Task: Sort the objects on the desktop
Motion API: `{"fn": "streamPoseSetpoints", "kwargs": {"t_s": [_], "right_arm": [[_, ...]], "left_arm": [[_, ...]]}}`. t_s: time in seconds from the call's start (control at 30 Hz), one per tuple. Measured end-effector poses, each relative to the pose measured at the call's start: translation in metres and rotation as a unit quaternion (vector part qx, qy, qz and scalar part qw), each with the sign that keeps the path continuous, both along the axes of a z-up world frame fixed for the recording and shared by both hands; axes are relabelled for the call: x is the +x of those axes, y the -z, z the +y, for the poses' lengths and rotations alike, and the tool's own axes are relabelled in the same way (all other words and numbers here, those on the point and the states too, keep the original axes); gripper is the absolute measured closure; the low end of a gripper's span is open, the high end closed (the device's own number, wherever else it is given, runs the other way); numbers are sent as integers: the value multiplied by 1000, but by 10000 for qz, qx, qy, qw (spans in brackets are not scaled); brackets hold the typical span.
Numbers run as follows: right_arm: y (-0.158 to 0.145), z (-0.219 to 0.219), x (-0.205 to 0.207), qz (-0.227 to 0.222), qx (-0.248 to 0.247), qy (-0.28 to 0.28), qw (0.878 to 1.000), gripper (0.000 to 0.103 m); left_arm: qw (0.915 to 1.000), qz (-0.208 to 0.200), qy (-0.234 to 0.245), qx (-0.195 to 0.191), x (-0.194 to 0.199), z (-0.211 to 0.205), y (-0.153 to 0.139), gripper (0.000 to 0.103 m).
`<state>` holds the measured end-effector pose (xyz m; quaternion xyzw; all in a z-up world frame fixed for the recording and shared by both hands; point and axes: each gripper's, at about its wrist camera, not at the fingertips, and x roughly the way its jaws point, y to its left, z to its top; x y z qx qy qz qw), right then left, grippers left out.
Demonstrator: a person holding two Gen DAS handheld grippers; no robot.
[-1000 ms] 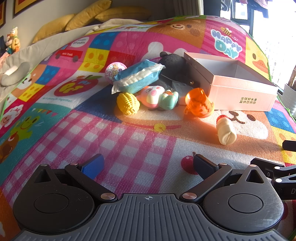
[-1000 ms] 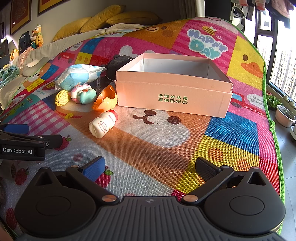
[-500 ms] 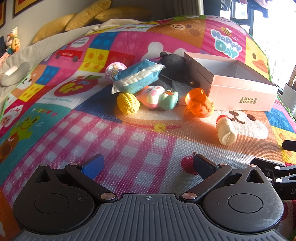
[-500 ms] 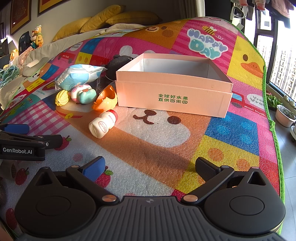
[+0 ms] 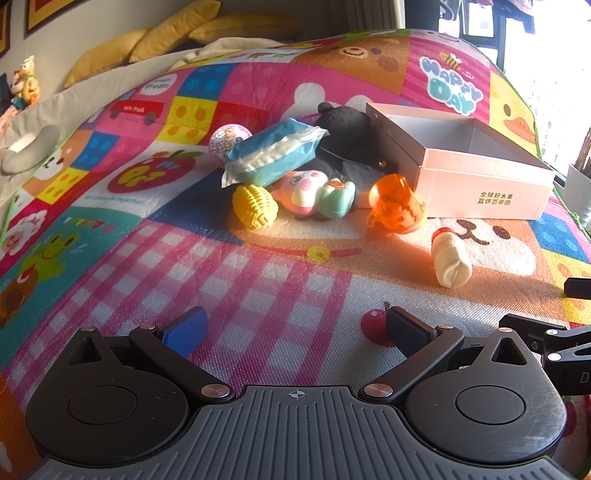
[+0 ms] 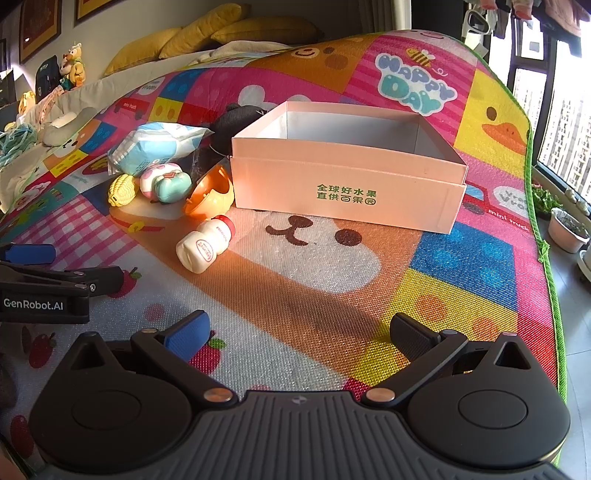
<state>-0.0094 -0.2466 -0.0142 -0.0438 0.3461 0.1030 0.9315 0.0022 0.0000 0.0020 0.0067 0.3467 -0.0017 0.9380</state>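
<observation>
An empty pink box [image 6: 347, 184] [image 5: 480, 184] stands on the colourful play mat. To its left lies a pile: a blue tissue pack [image 5: 271, 157], a glitter ball [image 5: 227, 142], a yellow corn toy [image 5: 255, 206], a pink and green toy [image 5: 317, 194], an orange capsule [image 5: 397, 208] and a black plush [image 5: 347, 127]. A small white bottle [image 5: 450, 262] [image 6: 205, 245] lies apart, nearer to me. My left gripper [image 5: 295, 328] is open above the checked patch, nothing between its fingers. My right gripper [image 6: 299, 332] is open too, low over the mat in front of the box.
The mat [image 6: 461, 258] ends in a green edge at the right, with plant pots [image 6: 567, 229] on the floor beyond. Yellow cushions [image 5: 177, 33] and a grey bedspread lie at the back. The left gripper's side [image 6: 44, 284] shows at the right wrist view's left edge.
</observation>
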Motion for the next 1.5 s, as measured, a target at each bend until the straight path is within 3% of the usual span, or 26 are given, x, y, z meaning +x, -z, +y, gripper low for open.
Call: {"fn": "streamPoseSetpoints", "kwargs": {"t_s": [0.13, 0.3, 0.47, 0.57, 0.7, 0.83, 0.9, 1.03, 1.23, 1.3, 1.33, 1.4, 1.43, 1.5], "right_arm": [[0, -8, -5, 18, 157, -106, 9998, 0], [-3, -5, 1, 228, 87, -110, 9996, 0], [-2, -6, -2, 135, 90, -132, 9998, 0], [-3, -6, -7, 32, 145, -111, 9998, 0], [-13, -7, -16, -399, 191, -158, 9989, 0], [-31, -1, -22, -881, 77, -291, 9957, 0], [-36, 2, -19, -866, 159, -371, 9954, 0], [-37, 13, -10, -669, 395, -547, 9955, 1], [-24, 54, 17, -341, 88, -994, 9944, 25], [-19, 61, 23, -218, 83, -1093, 9937, 29], [-16, 64, 26, -193, 60, -1100, 9937, 30], [-11, 65, 33, -140, 5, -1054, 9943, 39], [-9, 64, 37, -72, 11, -1045, 9945, 54], [-10, 57, 39, -25, 112, -1042, 9945, 68]], "left_arm": [[9998, 132, 144, -15, 4, 3, -1, 0], [9993, 105, 350, -14, 0, 6, 0, 0], [9991, -50, 414, -116, -5, 7, 0, 0], [9959, -476, 612, -471, -13, 14, -9, 0], [9903, -1249, 610, 83, -19, 11, -32, 0], [9947, -819, 598, -158, -3, 19, -39, 0], [9964, -613, 537, -249, 3, 24, -37, 0], [9966, -587, 545, -195, 3, 31, -33, 0], [9957, -799, 378, -276, 8, 43, -43, 3], [9948, -845, 459, -322, 9, 42, -47, 22], [9945, -843, 511, -345, 10, 40, -48, 25], [9934, -859, 646, -388, 14, 33, -49, 18], [9928, -842, 752, -397, 17, 28, -48, 11], [9909, -803, 1010, -373, 24, 13, -46, 10]]}}
